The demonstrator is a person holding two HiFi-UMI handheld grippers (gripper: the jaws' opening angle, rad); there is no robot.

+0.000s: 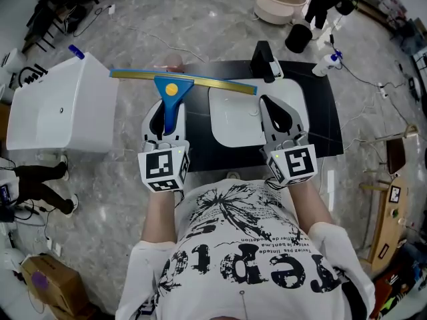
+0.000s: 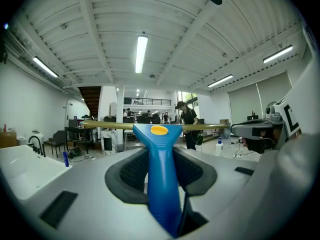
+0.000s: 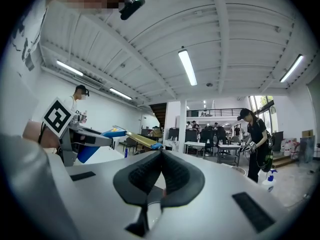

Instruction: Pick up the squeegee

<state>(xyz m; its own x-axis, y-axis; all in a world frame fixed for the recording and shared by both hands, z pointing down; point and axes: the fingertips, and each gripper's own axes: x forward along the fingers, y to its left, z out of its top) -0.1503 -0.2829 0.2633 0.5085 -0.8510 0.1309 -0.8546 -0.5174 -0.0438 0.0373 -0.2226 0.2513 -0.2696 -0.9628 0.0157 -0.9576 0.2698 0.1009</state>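
The squeegee (image 1: 171,99) has a blue handle with a yellow dot and a long gold blade bar (image 1: 200,81) across its far end. My left gripper (image 1: 167,112) is shut on the blue handle (image 2: 162,179), and the squeegee hangs in the air, pointing forward over the floor and the table's left edge. In the left gripper view the blade (image 2: 105,126) lies level. My right gripper (image 1: 272,107) is shut with nothing in it, held over the white basin. In the right gripper view its pads (image 3: 172,176) meet at the tip, and the squeegee (image 3: 131,138) shows at the left.
A black table (image 1: 327,129) carries a white basin (image 1: 230,122). A large white tub (image 1: 60,112) stands on the floor at the left. A black-and-white object (image 1: 265,62), a spray bottle (image 1: 325,63) and a round bowl (image 1: 277,2) lie beyond. A person (image 3: 257,134) stands further off.
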